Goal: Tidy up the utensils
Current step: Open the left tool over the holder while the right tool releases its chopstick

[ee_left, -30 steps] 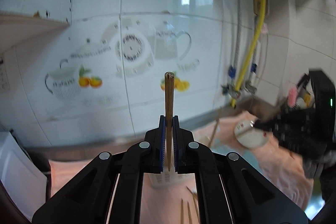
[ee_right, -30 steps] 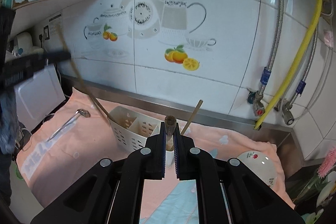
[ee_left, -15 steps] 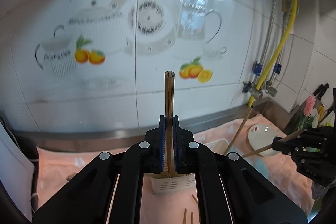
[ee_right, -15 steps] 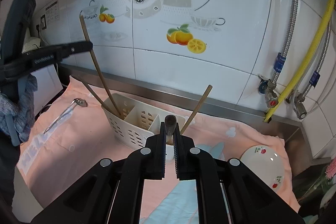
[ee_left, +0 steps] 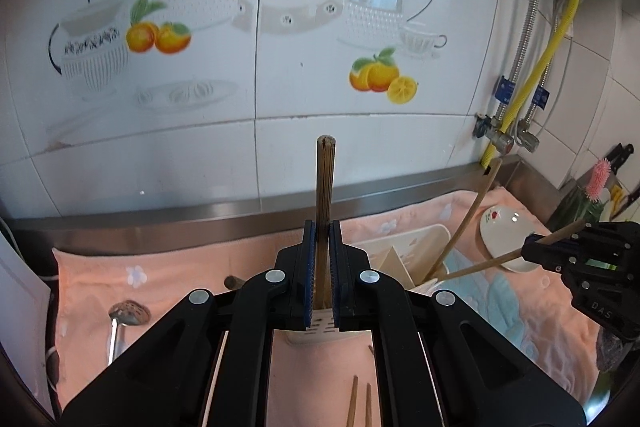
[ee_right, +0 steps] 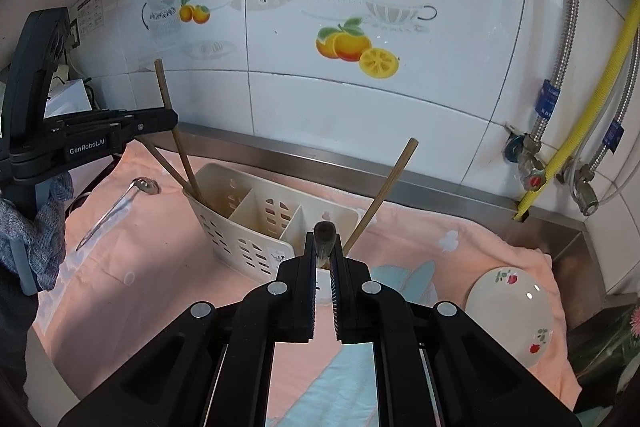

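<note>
A cream perforated utensil caddy [ee_right: 244, 223] with three compartments stands on the pink towel; it also shows in the left wrist view [ee_left: 404, 247]. My left gripper [ee_left: 323, 239] is shut on a wooden chopstick [ee_left: 325, 195], whose lower end dips into the caddy's left compartment beside another chopstick [ee_right: 164, 165]. The left gripper shows in the right wrist view [ee_right: 120, 131]. My right gripper [ee_right: 325, 247] is shut on a second chopstick [ee_right: 324, 239], seen from the left wrist [ee_left: 492, 263], over the right compartment. One chopstick [ee_right: 384, 191] leans in that right compartment.
A metal slotted spoon [ee_right: 116, 207] lies on the towel left of the caddy. Two loose chopsticks [ee_left: 360, 403] lie in front of it. A flowered plate [ee_right: 516, 311] sits at the right. Tiled wall, steel ledge and hoses [ee_right: 580, 115] close the back.
Both grippers have come closer to the caddy and lower. The left chopstick's tip has gone down into the left compartment. The right chopstick now sits over the right compartment.
</note>
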`<state>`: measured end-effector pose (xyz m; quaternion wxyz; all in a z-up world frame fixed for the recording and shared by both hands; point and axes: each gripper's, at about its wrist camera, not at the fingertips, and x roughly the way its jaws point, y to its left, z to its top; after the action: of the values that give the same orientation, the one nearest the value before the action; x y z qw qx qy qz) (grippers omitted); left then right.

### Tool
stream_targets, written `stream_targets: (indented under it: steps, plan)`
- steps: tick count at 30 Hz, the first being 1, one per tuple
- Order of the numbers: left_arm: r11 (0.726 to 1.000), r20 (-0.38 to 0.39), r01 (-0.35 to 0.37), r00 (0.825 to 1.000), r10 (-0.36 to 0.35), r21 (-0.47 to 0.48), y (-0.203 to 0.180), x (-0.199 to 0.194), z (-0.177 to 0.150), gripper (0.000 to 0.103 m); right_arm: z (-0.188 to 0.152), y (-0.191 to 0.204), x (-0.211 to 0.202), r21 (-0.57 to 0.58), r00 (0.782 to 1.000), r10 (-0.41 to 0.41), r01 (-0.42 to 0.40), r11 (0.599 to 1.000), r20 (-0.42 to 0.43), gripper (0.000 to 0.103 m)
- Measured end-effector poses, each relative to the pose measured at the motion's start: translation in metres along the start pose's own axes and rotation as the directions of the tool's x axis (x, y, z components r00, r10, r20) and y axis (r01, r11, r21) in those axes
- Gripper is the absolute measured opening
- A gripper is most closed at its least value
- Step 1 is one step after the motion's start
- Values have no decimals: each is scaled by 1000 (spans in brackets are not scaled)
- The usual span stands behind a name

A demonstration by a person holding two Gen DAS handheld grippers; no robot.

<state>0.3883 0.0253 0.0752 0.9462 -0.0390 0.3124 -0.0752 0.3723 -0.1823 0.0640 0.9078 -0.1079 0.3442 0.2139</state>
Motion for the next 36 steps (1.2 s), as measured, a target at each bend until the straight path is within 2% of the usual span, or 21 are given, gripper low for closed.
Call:
stream_targets:
  steps: [13,15,17,21,24,30,36]
  plan:
    - [1000,3,15,1000,-15,-4,1,-6,-2,8,0,-6,0,34,1000,4,-5,999,22,8]
    - [1000,11,18,1000,-18,-3,1,-10,-2,13,1,-7,-4,33,1000,1,-2,999,31,8]
    - [1000,22,16,1000,-16,-5,0,-16,-3,18,1,-7,-10,37,999,-3,2,999,44,13]
    - [1000,45,21,999,-21,-4,-1,-31,-4,21,1,-8,-28,40,997,-12,9,999,80,16]
    - [1000,63,22,998,-22,8,-4,-46,-9,26,-4,-5,-41,36,994,-20,17,999,105,25]
    - [1000,80,19,997,-20,19,-4,-73,-31,38,-26,5,-63,31,991,-4,0,1000,135,30]
    - [1000,69,21,997,-21,0,2,-90,-68,49,-58,21,-75,22,989,20,-24,999,146,43]
